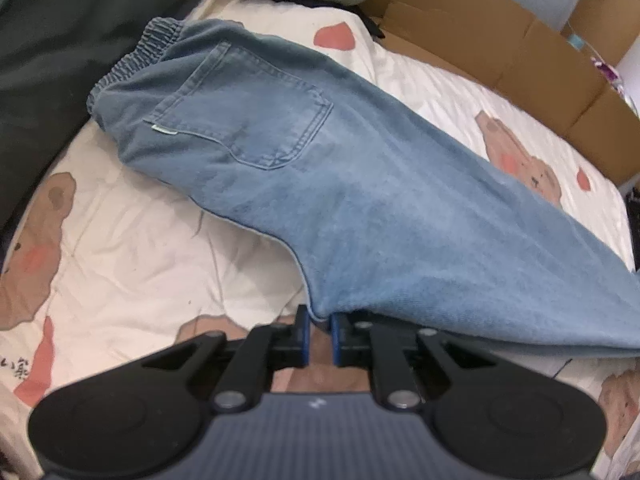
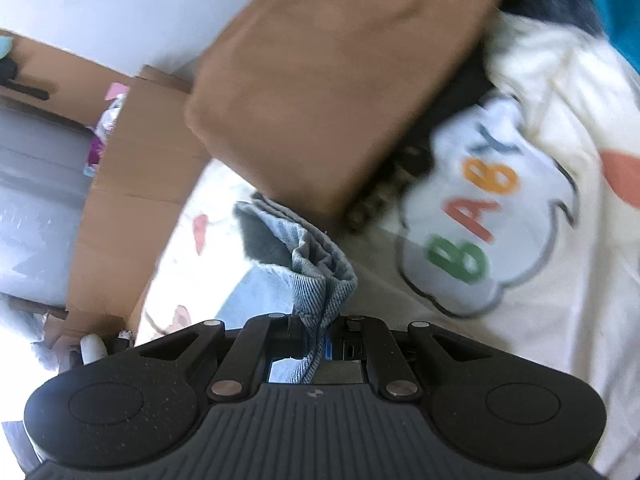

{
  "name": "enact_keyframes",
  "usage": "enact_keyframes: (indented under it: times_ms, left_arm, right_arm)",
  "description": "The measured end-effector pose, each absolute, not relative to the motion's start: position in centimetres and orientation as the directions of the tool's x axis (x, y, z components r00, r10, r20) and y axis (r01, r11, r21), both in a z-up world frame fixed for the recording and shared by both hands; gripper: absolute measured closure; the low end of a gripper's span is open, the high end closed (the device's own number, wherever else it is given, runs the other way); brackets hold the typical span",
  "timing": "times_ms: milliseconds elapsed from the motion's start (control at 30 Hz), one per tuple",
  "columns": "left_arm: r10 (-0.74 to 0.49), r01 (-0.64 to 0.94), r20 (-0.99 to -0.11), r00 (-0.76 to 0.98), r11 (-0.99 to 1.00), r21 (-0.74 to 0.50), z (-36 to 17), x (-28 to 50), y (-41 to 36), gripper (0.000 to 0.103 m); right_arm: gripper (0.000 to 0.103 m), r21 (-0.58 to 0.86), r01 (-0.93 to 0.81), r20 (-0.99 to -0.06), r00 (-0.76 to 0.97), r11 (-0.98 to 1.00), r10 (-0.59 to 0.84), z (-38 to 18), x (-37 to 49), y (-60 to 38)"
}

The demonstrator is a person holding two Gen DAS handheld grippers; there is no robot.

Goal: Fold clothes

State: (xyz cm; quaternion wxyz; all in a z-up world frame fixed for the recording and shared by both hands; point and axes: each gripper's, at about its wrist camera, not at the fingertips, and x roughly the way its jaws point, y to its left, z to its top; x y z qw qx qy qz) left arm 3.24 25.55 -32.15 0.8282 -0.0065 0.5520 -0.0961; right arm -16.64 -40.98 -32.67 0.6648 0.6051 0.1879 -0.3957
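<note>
Left wrist view: my left tongs (image 1: 319, 334) are closed on the lower edge of the blue jeans (image 1: 328, 168), which drape across the bed (image 1: 132, 240) with the elastic waistband far from me. Right wrist view: my right tongs (image 2: 320, 336) are clamped on a bunched denim hem (image 2: 320, 272), near a folded brown garment (image 2: 332, 80).
</note>
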Motion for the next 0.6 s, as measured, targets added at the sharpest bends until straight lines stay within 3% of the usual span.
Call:
enact_keyframes:
  times_ms: [600]
  left_arm:
    - [-0.139, 0.212, -0.924, 0.356, 0.975, -0.064, -31.3, 1.9, 24.5, 0.093]
  right_arm:
    - [0.097, 0.642, 0.757, -0.754, 0.595, -0.119, -0.278, -34.7, -22.4, -37.2]
